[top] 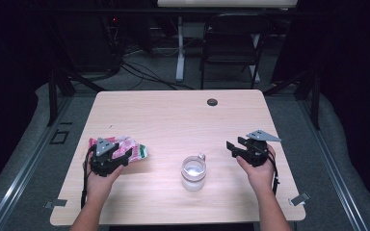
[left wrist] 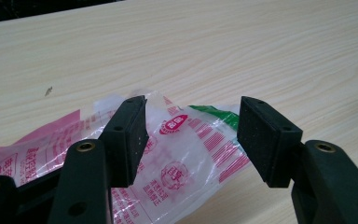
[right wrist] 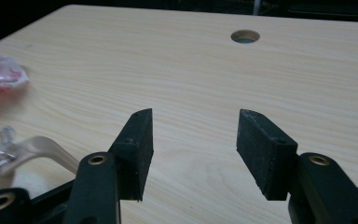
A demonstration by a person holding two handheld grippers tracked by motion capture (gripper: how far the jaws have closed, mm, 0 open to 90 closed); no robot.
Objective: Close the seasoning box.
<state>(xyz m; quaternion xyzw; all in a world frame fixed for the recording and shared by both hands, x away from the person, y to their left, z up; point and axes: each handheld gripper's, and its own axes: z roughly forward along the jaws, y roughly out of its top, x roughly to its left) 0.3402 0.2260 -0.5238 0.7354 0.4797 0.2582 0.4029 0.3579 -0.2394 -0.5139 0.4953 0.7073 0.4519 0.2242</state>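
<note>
A crumpled clear plastic bag (top: 134, 148) with pink, red and green print lies on the left of the wooden table (top: 173, 120). My left gripper (top: 124, 155) hovers right over it, open. In the left gripper view the bag (left wrist: 186, 154) spreads beneath and between the two pads, which stand apart from it around my left gripper (left wrist: 192, 106). A clear plastic cup (top: 193, 172) with a handle stands at the front middle. My right gripper (top: 235, 144) is to the right of the cup, open and holding nothing. In the right gripper view my right gripper (right wrist: 193, 116) points over bare wood, with the cup (right wrist: 0, 147) at the lower left.
A round cable hole (top: 212, 102) sits near the table's far edge, also seen as a cable hole (right wrist: 245, 36) ahead of the right jaws. A dark folding chair (top: 231, 45) and a white table leg (top: 179, 48) stand beyond the table. The bag (right wrist: 0, 74) lies at the far left.
</note>
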